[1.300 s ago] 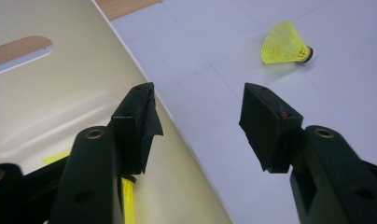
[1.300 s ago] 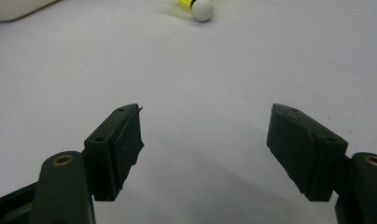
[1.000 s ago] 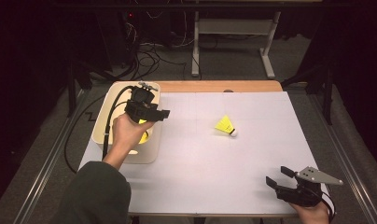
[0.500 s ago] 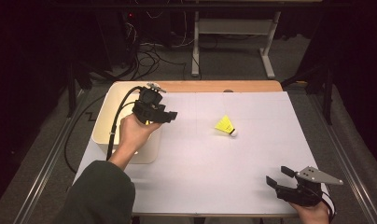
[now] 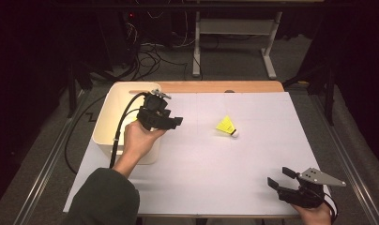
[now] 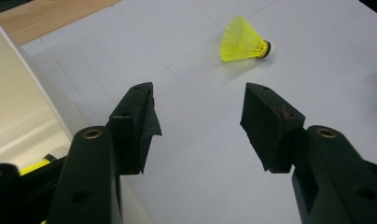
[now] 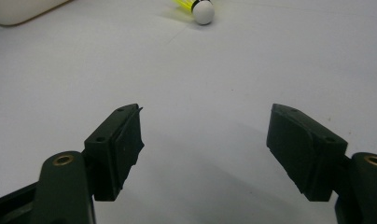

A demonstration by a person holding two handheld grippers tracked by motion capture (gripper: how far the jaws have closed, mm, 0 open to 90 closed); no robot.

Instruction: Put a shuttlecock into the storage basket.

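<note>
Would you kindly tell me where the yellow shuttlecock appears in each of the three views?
High view: shuttlecock right of centre on the white table.
Left gripper view: top, right of centre.
Right gripper view: top edge, cork showing.
Shared landmark: cream bin.

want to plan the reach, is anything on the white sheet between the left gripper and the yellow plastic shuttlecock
Nothing visible. The left gripper, jaws open and empty, sits by the cream plastic bin, and bare white table sheet runs from it to the yellow plastic shuttlecock. The right gripper rests open at the near edge, well aside.

Yellow plastic-mesh shuttlecock (image 5: 226, 125) on matt white table (image 5: 216, 178); matt black fingers (image 6: 135, 126).
</note>
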